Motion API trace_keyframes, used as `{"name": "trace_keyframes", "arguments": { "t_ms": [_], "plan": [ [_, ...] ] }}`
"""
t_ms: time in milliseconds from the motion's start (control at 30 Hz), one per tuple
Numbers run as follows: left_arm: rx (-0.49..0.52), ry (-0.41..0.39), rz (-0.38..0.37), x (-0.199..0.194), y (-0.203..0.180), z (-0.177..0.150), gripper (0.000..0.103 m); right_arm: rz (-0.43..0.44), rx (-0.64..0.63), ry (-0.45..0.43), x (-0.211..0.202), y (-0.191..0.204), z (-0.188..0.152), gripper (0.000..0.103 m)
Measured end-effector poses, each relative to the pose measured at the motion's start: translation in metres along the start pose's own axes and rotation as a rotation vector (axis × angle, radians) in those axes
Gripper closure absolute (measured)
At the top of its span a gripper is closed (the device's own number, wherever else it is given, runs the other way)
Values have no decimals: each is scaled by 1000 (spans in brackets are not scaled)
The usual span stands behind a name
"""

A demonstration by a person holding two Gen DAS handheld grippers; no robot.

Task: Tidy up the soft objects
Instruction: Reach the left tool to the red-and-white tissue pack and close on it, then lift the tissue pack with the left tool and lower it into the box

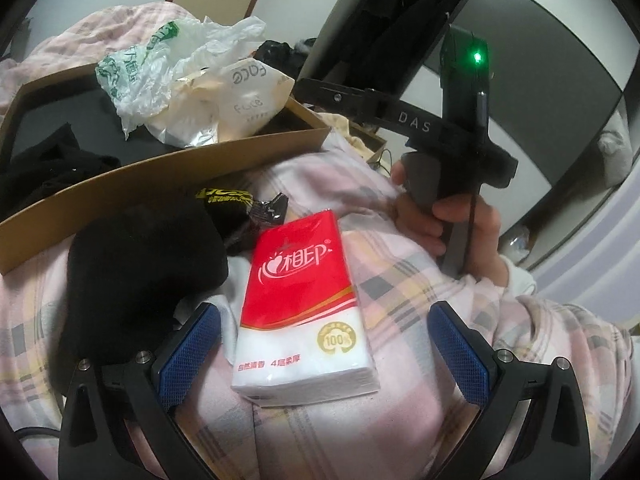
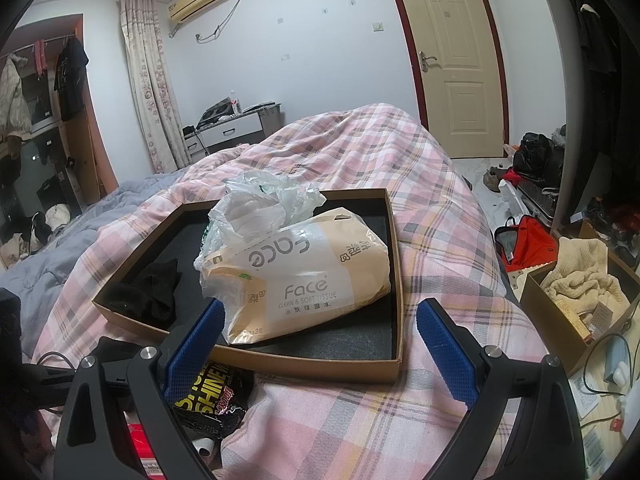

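Note:
A red and white tissue pack point(image 1: 308, 308) lies on the pink plaid quilt point(image 1: 400, 288), between the spread fingers of my left gripper point(image 1: 324, 354), which is open and not touching it. Left of it sits a black soft cloth point(image 1: 140, 272), with a black snack packet point(image 1: 236, 208) behind. My right gripper point(image 2: 320, 348) is open and empty, hovering at the near rim of a shallow cardboard box point(image 2: 394, 364). The box holds a Face tissue pack point(image 2: 304, 276), a crumpled plastic bag point(image 2: 264, 204) and a black cloth point(image 2: 152, 292). The snack packet point(image 2: 212, 396) lies under the right gripper's left finger.
A hand point(image 1: 452, 216) holds the right gripper's handle to the right of the tissue pack. A second box with a cream knit point(image 2: 580, 280) stands off the bed's right edge, beside cables and bags on the floor. The quilt rises in a mound behind the box.

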State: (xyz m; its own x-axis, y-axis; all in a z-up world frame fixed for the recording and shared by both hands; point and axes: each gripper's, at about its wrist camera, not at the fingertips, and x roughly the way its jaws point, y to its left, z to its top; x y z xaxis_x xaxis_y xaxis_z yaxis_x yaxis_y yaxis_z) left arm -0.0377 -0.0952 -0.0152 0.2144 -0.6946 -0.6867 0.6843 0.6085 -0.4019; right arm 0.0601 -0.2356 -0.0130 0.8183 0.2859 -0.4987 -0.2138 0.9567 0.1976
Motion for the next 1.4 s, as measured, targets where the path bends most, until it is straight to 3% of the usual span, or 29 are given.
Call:
{"name": "trace_keyframes", "arguments": {
  "t_ms": [167, 267, 400, 700, 933, 1167, 1400],
  "plan": [
    [17, -7, -1, -4, -2, -1, 8, 0, 1, 0, 0, 0, 0, 7],
    [46, -39, 9, -10, -7, 0, 22, 0, 0, 0, 0, 0, 0, 7],
    [91, -117, 83, -21, -13, -1, 49, 0, 1, 1, 0, 0, 0, 7],
    [131, -140, 83, -24, -17, 0, 55, 0, 1, 0, 0, 0, 0, 7],
    [153, -208, 51, -44, -25, 0, 56, 1, 1, 1, 0, -1, 0, 7],
    [149, -350, 62, -79, -27, 3, 57, 1, 2, 1, 0, -1, 0, 7],
    [68, -565, 222, -109, -6, 1, 57, 1, 3, 0, -1, -1, 0, 7]
  ]
}}
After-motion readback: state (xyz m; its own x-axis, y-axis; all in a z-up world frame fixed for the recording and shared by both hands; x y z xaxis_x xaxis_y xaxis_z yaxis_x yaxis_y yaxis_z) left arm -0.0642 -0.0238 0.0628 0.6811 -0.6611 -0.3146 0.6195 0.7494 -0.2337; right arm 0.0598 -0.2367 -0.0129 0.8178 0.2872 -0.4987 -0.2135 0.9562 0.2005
